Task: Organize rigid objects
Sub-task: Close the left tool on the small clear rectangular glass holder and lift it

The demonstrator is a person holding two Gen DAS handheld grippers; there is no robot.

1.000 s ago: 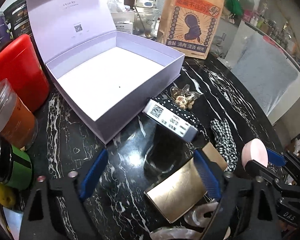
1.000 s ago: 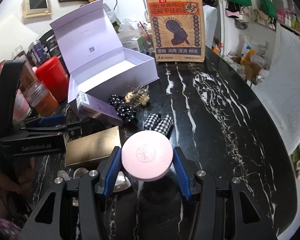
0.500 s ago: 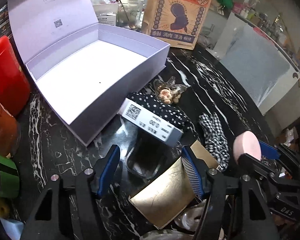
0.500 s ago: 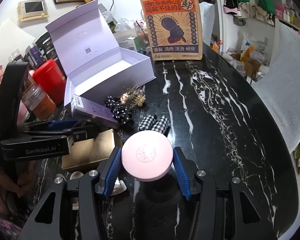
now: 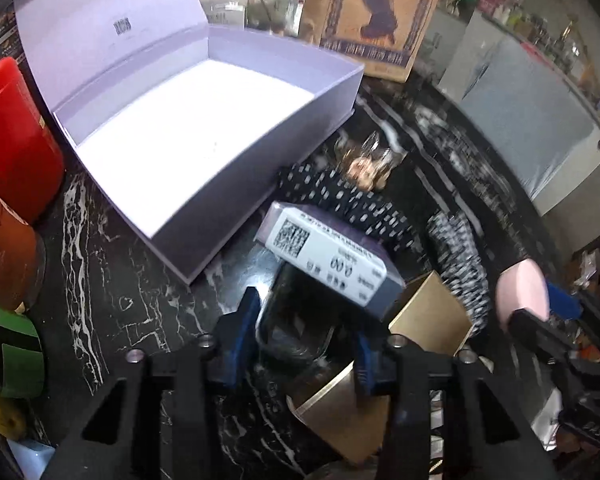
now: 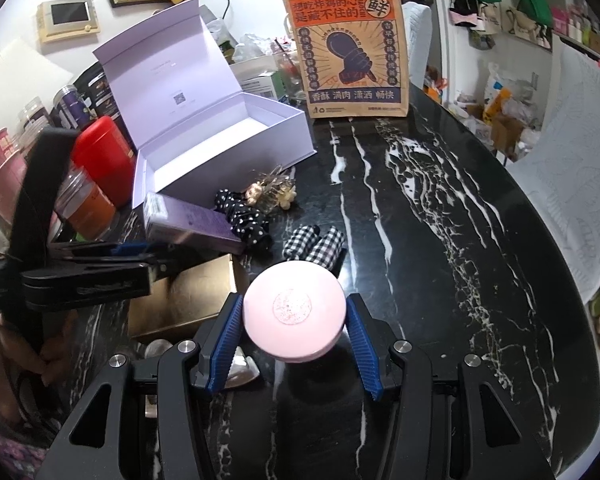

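Observation:
My left gripper (image 5: 304,340) points steeply down and is shut on a dark glossy container (image 5: 296,320) on the black marble table; both blue pads touch its sides. A small purple carton (image 5: 332,256) with a QR label lies tilted across the container's far end. A gold box (image 5: 432,312) lies just to the right. The open lilac gift box (image 5: 220,232) stands empty behind. My right gripper (image 6: 294,300) is shut on a pink round case (image 6: 294,310), held above the table. In the right wrist view, the left gripper (image 6: 152,256) reaches in beside the carton (image 6: 192,224).
A polka-dot scrunchie (image 6: 244,216), a flowered hair clip (image 6: 268,192) and a checkered cloth piece (image 6: 316,248) lie mid-table. A red canister (image 5: 12,140), an orange jar (image 5: 4,256) and a green can (image 5: 16,352) crowd the left. A brown paper bag (image 6: 348,40) stands at the back.
The left gripper's jaws came together from wide apart onto the dark container, and the gripper edged closer to the carton. The right gripper and pink case stayed put.

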